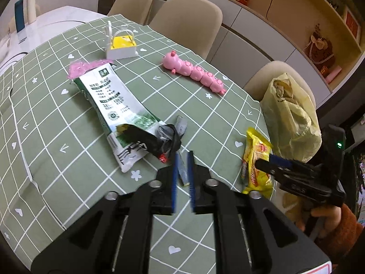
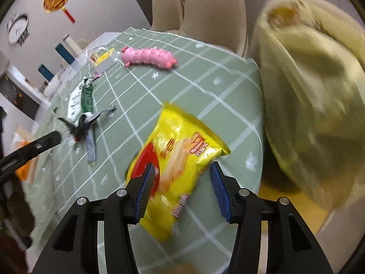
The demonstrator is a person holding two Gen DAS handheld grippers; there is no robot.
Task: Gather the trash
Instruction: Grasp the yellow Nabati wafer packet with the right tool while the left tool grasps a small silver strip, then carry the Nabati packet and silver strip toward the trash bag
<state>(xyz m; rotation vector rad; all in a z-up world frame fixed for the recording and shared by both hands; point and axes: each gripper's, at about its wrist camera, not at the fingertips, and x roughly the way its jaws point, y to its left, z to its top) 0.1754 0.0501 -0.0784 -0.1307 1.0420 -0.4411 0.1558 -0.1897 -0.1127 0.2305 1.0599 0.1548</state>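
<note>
- Only the left wrist view shows the left gripper (image 1: pixel 183 159): narrow gap, a thin grey strip (image 1: pixel 182 169) lies on the green checked cloth (image 1: pixel 68 171) between its 2 ribbed blue pads, apparently unpinched.
- Beyond it, a white-green wrapper (image 1: pixel 114 100) and crumpled black wrapper (image 1: pixel 157 141).
- Right wrist view: right gripper (image 2: pixel 182 173) spread, straddling a glossy yellow packet (image 2: pixel 180 150) at the cloth's edge; pressing unclear.
- Beside it, a blurred pale yellow bag (image 2: pixel 308 114).

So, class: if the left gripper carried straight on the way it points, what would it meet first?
Probably the grey strip wrapper lying between the left gripper's slightly parted jaws, then the black wrapper beyond; depth is uncertain.
</note>
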